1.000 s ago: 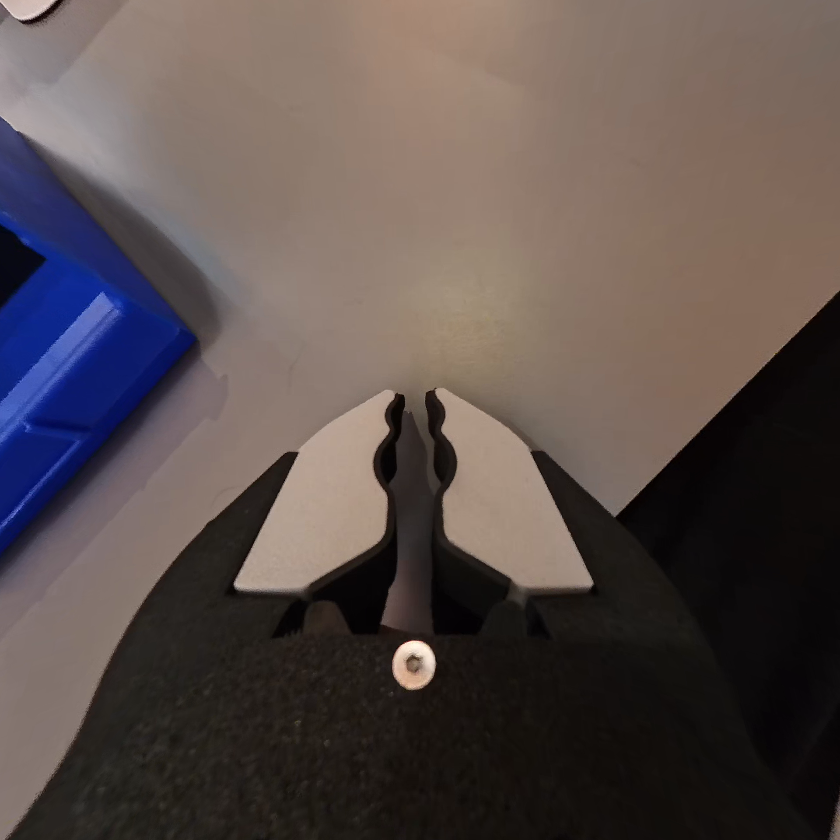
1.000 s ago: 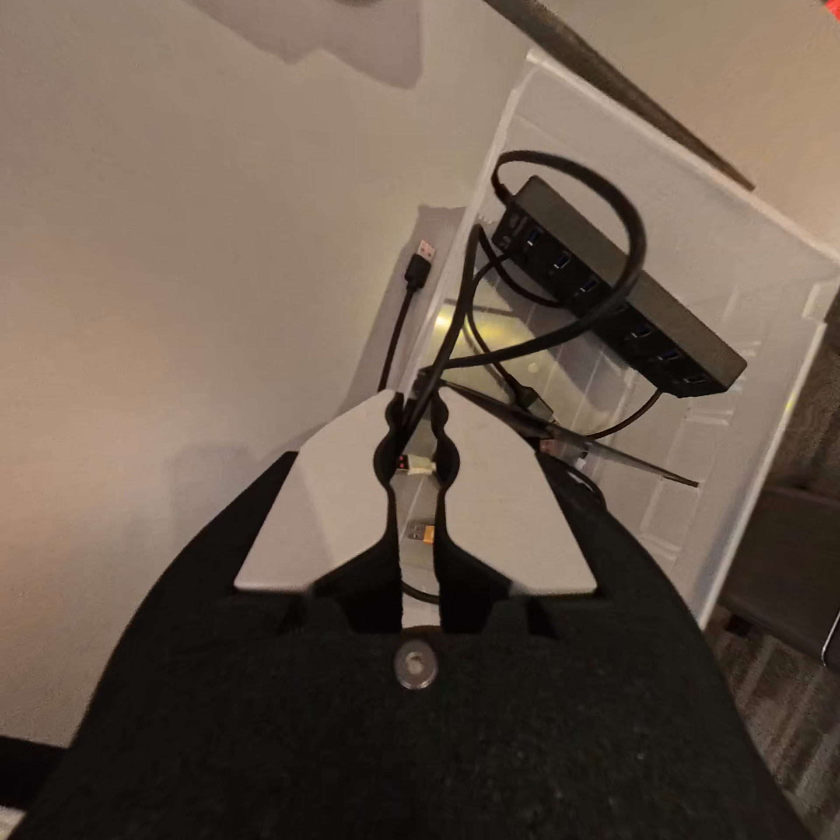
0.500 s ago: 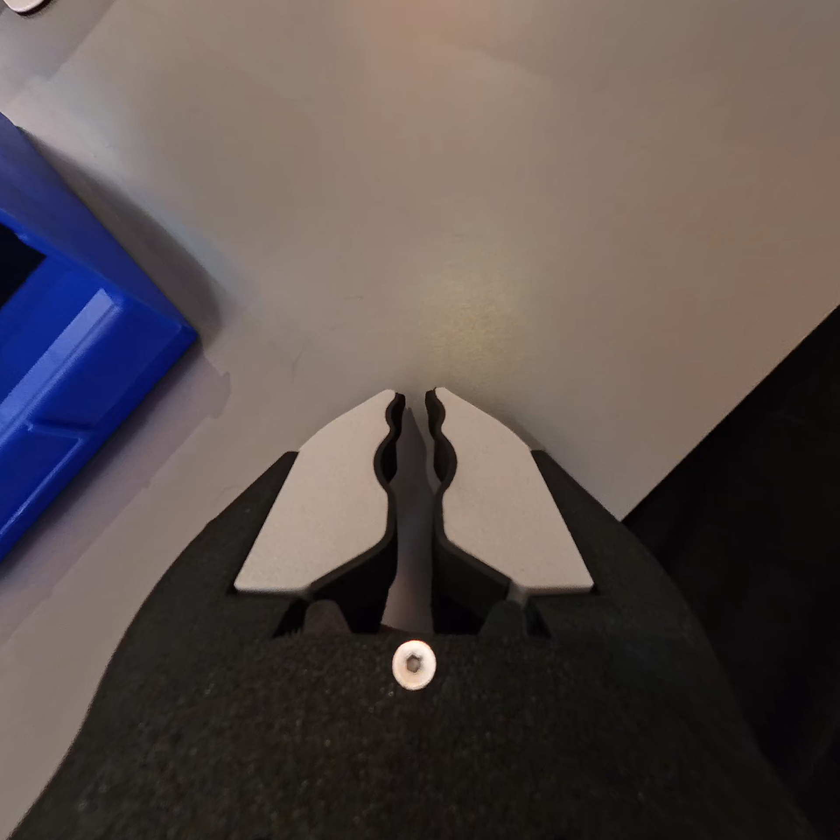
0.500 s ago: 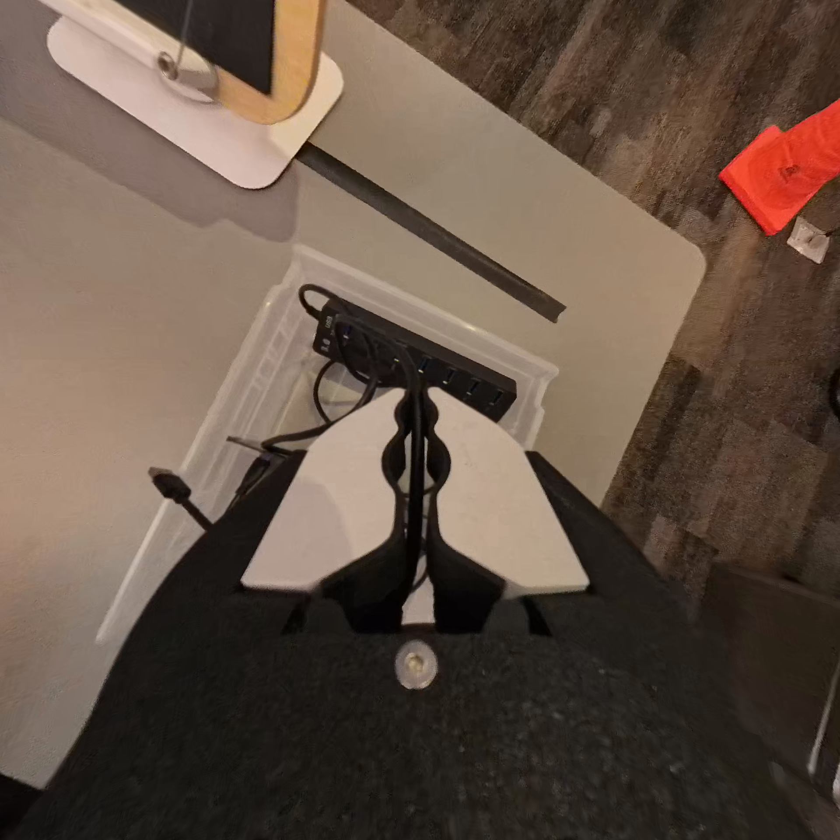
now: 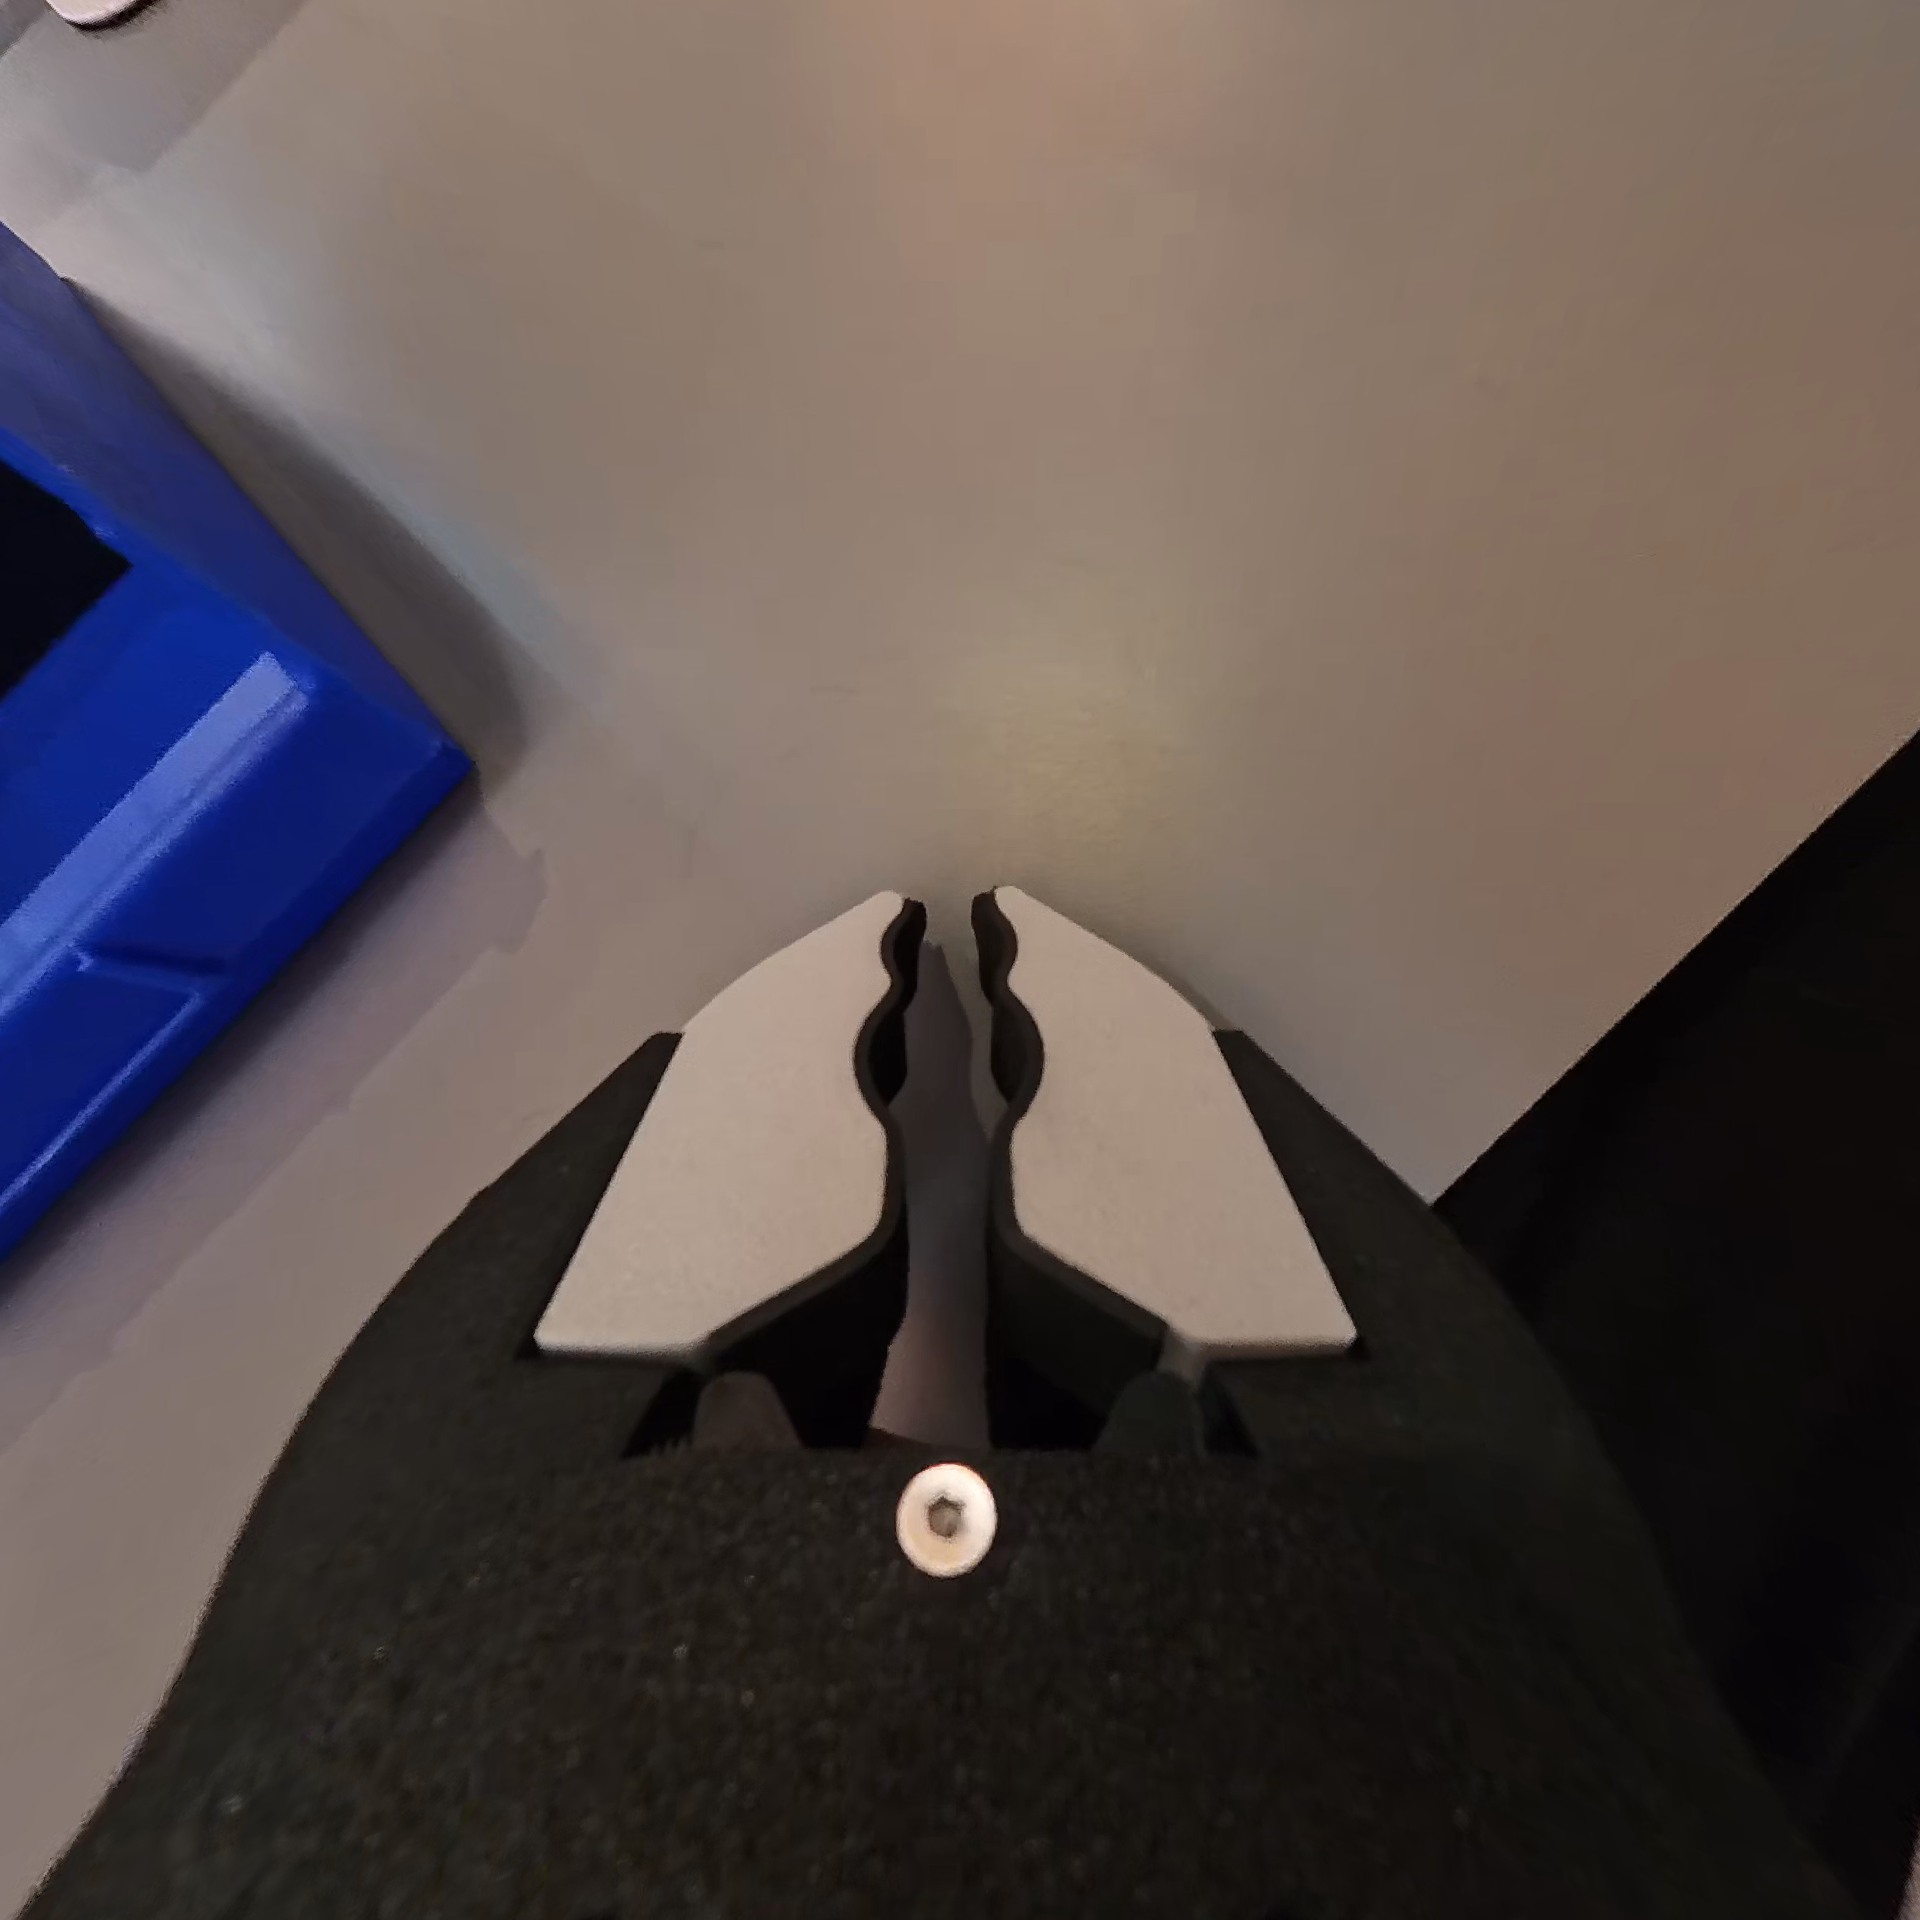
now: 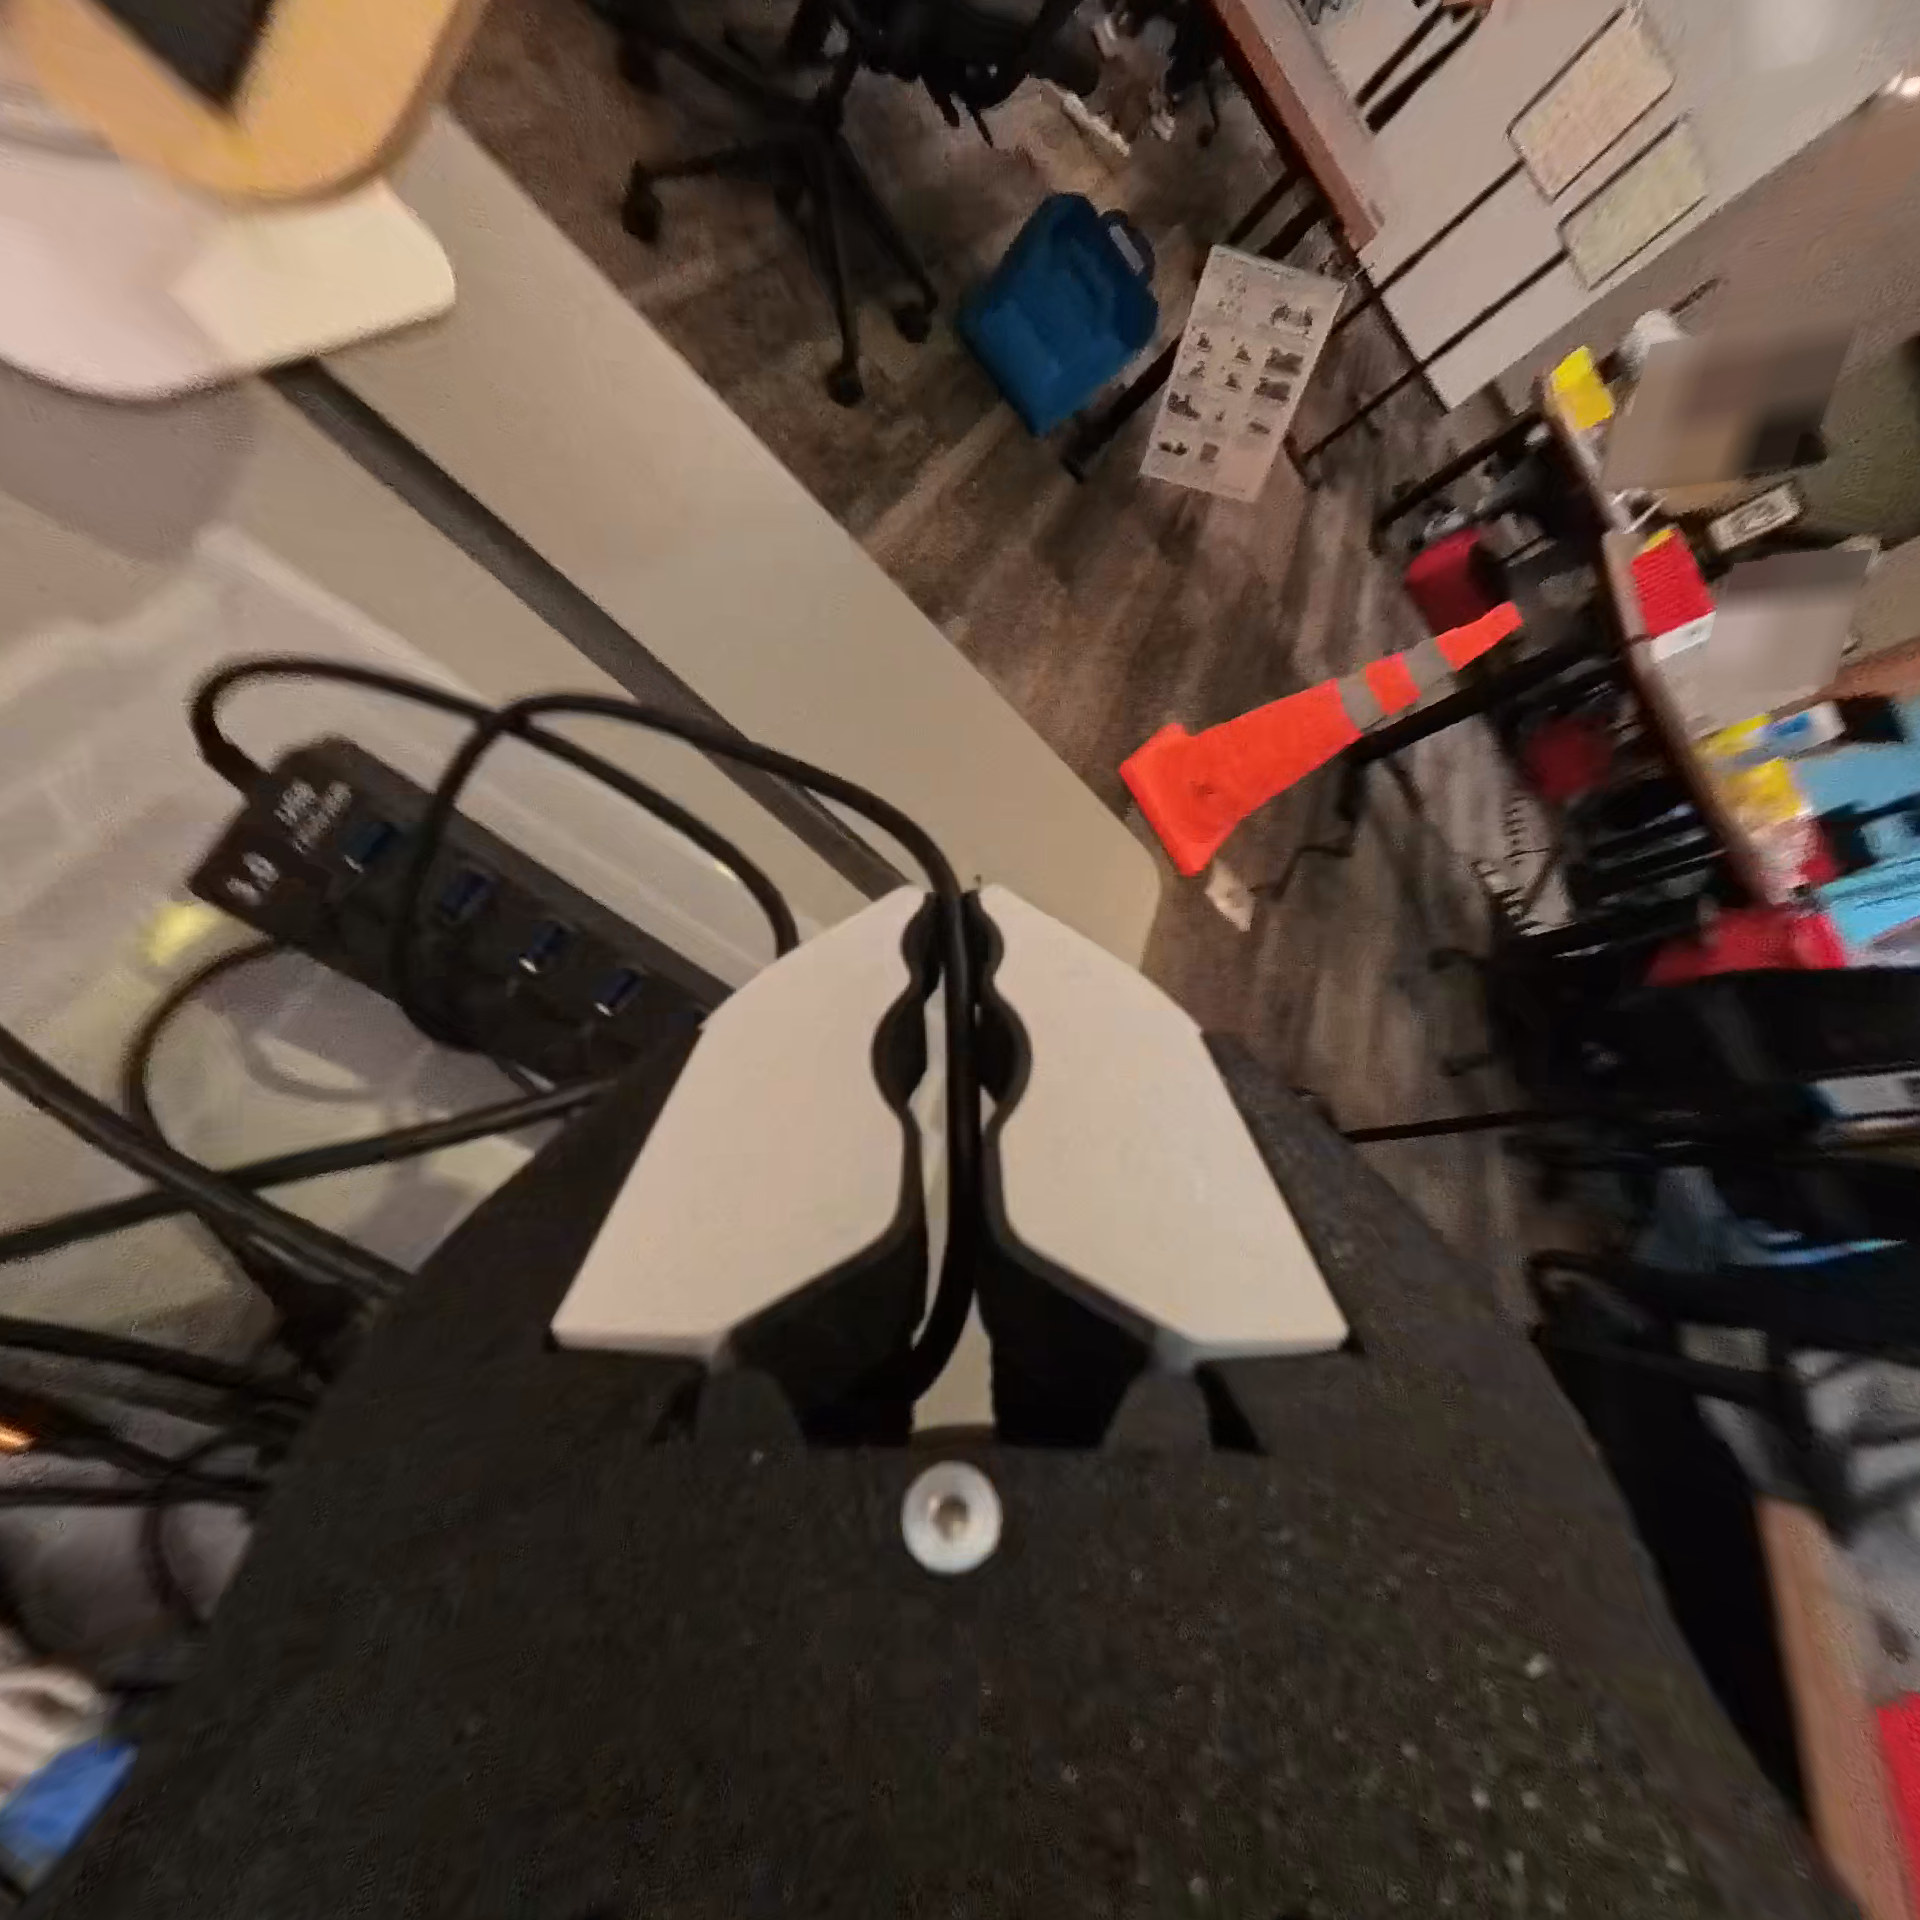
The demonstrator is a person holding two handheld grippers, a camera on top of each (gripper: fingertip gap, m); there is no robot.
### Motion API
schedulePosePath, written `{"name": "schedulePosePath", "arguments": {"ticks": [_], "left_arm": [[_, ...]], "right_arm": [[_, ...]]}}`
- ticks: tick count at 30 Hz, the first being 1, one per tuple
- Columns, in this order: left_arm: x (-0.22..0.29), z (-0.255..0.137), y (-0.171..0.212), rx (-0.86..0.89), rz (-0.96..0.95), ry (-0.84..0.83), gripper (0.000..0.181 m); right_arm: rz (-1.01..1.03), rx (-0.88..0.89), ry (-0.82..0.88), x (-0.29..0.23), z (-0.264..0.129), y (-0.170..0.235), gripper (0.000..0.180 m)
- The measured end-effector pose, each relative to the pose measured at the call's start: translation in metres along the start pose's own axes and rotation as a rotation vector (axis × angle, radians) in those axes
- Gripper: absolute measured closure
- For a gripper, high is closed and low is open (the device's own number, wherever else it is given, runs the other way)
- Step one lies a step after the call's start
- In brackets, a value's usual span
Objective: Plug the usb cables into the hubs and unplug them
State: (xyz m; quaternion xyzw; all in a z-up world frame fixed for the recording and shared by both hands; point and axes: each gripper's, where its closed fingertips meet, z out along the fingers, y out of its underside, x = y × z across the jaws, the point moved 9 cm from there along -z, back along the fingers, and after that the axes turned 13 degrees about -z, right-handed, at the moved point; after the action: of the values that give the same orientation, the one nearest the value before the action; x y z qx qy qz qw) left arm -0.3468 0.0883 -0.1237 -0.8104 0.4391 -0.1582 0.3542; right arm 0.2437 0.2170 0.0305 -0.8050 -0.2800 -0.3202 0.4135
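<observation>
The right tongs are clamped on a black USB cable, which runs down the slot between the two grey fingers and arcs out from their tips in a loop toward the black USB hub. The hub lies to the left of the right tongs, inside a clear plastic bin on the pale surface; a row of blue ports shows along its upper face. A second cable leaves the hub's far end and curls round it, and more black cables cross below the hub at the picture's left edge. Which port, if any, the held cable reaches cannot be told. Beyond the surface's corner, right of the hub, an orange traffic cone lies on its side on the wood-pattern floor, and a blue case stands farther off among chair legs. The view is blurred toward its edges.

The left tongs are nearly together, a thin gap showing between the tips, with nothing held, poised over bare grey surface. A blue plastic bin sits to their left, its corner pointing toward them.
</observation>
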Motion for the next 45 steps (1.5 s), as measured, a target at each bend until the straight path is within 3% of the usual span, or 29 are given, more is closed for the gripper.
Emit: {"name": "schedulePosePath", "arguments": {"ticks": [4, 9, 12, 14, 17, 22, 26, 28, 32, 38, 42, 45], "left_arm": [[0.000, -0.001, -0.001, 0.008, -0.018, 0.017, 0.171], [0.003, 0.000, -0.002, 0.006, -0.003, 0.015, 0.171], [0.004, 0.001, -0.003, 0.011, 0.002, 0.012, 0.171], [0.004, 0.000, -0.004, 0.019, 0.002, 0.012, 0.171], [0.004, 0.000, -0.004, 0.021, 0.002, 0.010, 0.171], [0.001, -0.002, -0.002, 0.017, -0.008, 0.000, 0.171], [0.000, -0.002, -0.002, 0.023, -0.019, 0.010, 0.171], [0.001, 0.000, -0.003, 0.013, -0.007, 0.006, 0.171], [0.003, 0.000, -0.003, 0.011, 0.013, -0.012, 0.171], [-0.002, -0.004, -0.005, 0.049, -0.061, 0.038, 0.169], [-0.016, -0.017, -0.012, 0.171, -0.161, 0.060, 0.163], [-0.043, -0.035, -0.014, 0.314, -0.280, -0.025, 0.158]], "right_arm": [[-0.181, -0.074, -0.101, -0.039, 0.012, 0.018, 0.177], [-0.429, -0.459, -0.303, -0.085, 0.041, 0.048, 0.177], [-0.327, -0.550, -0.354, -0.078, 0.058, 0.048, 0.177], [-0.397, -0.582, -0.182, -0.067, 0.071, 0.050, 0.179], [-0.275, -0.564, -0.043, -0.059, 0.077, 0.048, 0.180], [0.121, -0.460, -0.181, -0.043, 0.051, 0.038, 0.180], [0.046, -0.445, 0.025, -0.028, 0.048, 0.040, 0.180], [0.039, -0.433, -0.035, -0.041, 0.054, 0.043, 0.180], [-0.012, -0.570, -0.197, -0.064, 0.057, 0.061, 0.179], [0.462, -0.418, -0.532, -0.038, 0.031, 0.058, 0.132], [0.607, -0.191, -0.448, -0.014, -0.028, 0.048, 0.135], [0.658, 0.060, -0.214, -0.029, -0.108, 0.036, 0.140]]}}
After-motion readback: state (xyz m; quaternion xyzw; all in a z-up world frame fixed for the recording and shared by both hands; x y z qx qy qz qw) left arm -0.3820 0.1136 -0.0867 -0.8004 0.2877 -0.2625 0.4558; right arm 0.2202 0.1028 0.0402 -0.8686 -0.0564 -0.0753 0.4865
